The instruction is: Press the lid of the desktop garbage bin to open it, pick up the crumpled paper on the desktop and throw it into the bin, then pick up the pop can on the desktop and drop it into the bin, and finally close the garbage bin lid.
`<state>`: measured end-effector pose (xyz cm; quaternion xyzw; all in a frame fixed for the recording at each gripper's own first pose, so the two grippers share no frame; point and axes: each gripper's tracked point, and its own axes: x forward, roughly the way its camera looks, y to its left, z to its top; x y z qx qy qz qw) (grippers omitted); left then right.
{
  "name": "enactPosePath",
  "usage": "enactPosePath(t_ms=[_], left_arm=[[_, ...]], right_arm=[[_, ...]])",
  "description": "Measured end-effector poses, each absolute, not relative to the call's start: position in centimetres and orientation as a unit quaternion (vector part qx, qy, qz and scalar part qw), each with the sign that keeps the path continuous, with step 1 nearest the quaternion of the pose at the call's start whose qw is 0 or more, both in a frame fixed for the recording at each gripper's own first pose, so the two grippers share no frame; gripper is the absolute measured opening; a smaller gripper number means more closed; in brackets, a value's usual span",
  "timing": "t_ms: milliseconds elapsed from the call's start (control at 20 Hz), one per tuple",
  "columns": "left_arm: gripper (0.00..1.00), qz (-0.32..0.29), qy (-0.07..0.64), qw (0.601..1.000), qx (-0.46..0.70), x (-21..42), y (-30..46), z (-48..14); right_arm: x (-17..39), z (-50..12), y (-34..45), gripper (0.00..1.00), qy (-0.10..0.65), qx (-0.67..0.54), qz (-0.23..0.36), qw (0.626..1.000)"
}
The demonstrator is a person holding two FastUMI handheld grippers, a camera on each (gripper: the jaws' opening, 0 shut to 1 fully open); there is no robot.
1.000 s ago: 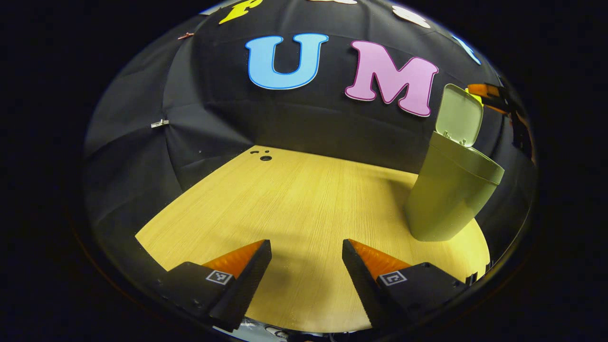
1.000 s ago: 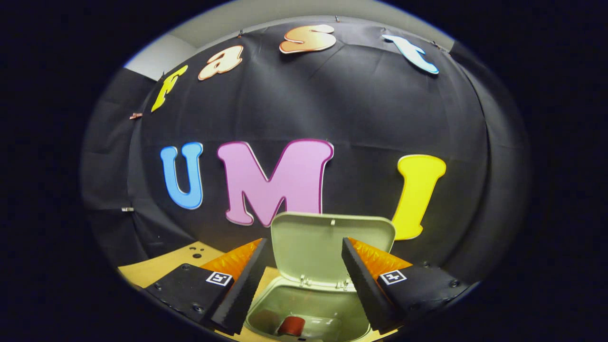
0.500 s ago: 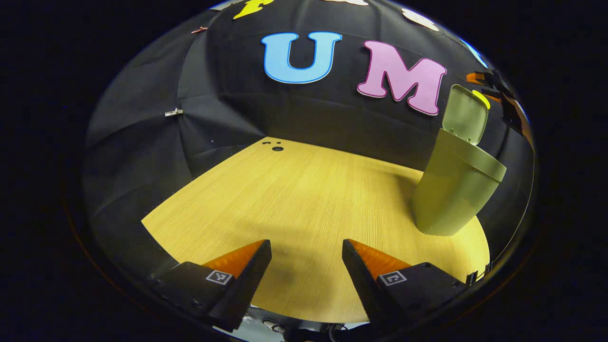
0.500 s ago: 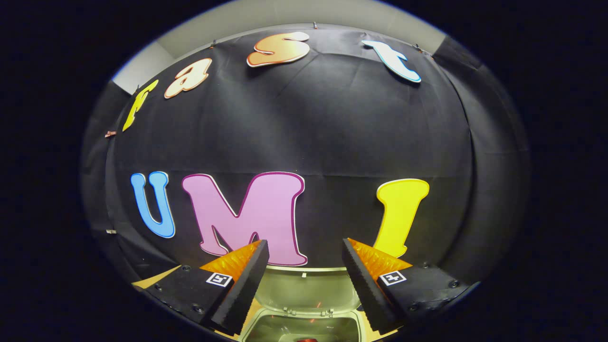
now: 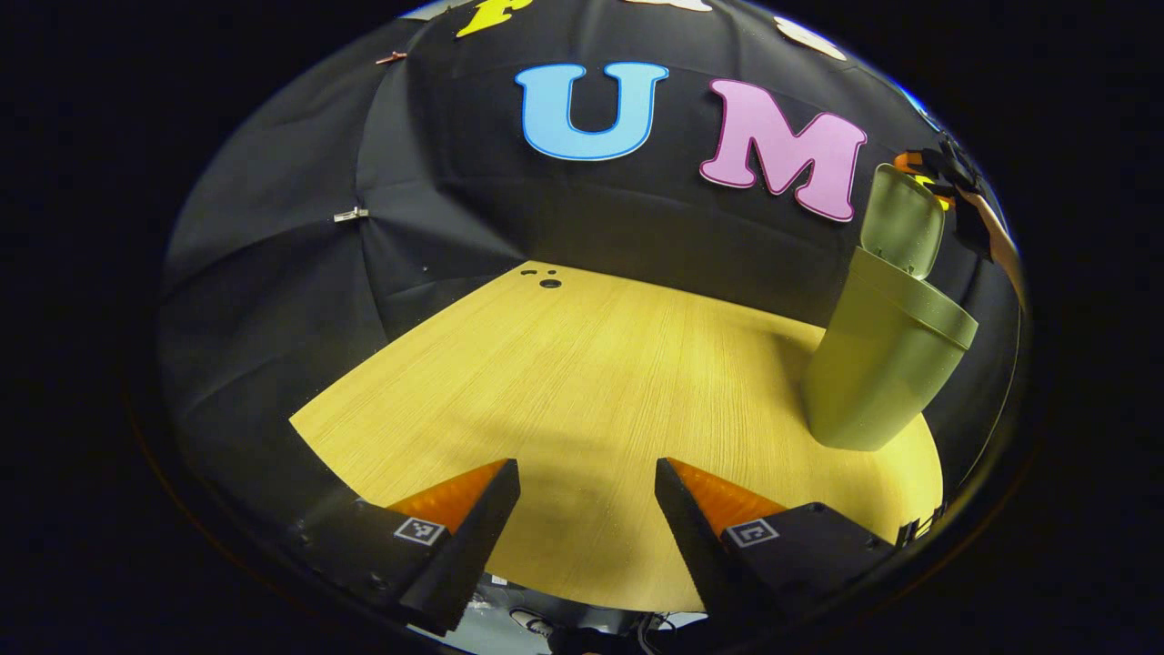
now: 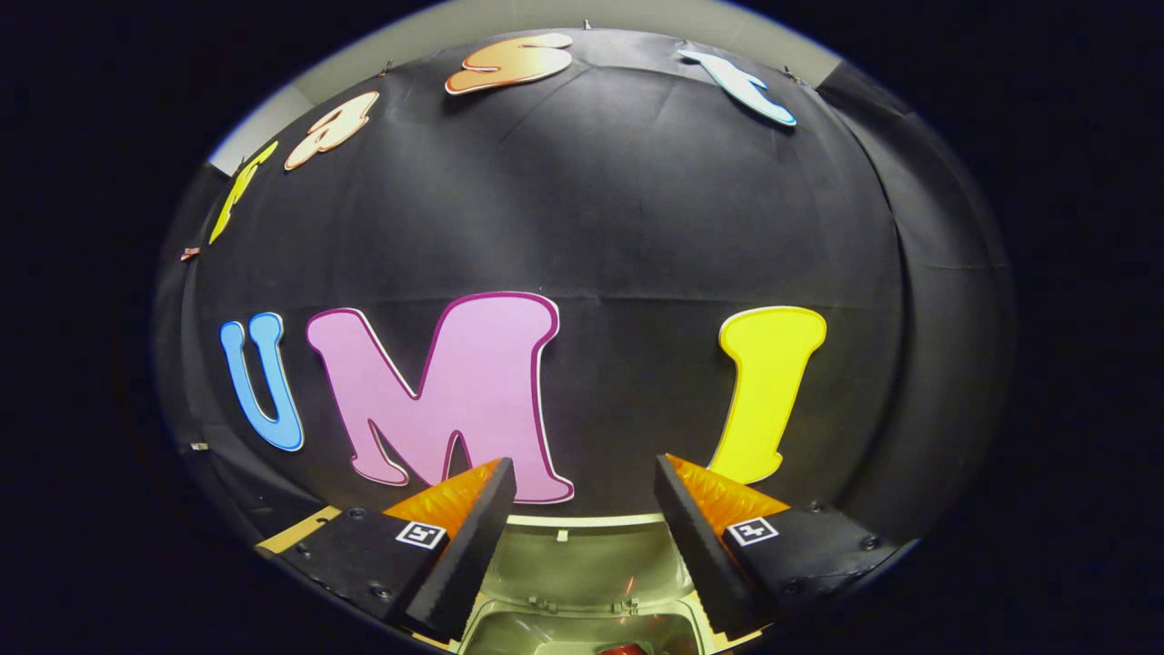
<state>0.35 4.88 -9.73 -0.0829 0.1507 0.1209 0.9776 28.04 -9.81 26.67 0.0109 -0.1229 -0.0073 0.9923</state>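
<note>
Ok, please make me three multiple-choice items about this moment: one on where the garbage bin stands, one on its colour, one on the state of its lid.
1. In the left gripper view, where does the garbage bin stand on the wooden desktop?
A. far right, near the edge
B. middle
C. far left

2. What colour is the bin?
A. red
B. pale green
C. blue

3. How is the bin lid?
A. shut flat
B. taken off, lying on the desktop
C. raised open on its hinge

Answers:
1 A: it stands at the right side of the desktop, well to the right of the left gripper.
2 B: body and lid are both pale green.
3 C: the lid stands up at the back, with the right gripper over the open bin.
</note>
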Motion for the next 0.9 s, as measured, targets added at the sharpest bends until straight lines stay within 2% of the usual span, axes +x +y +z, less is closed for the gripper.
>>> enactPosePath(t_ms=[500,900], left_arm=[[0.96,0.08,0.14,0.982,-0.097,3.4,1.4,-8.4],[0.96,0.034,0.137,0.989,-0.051,5.8,-2.2,-7.3]], right_arm=[[22.8,23.4,-9.2,0.96,-0.099,0.001,0.023,0.995],[19.8,11.0,-8.5,0.97,0.011,-0.002,0.064,0.998]])
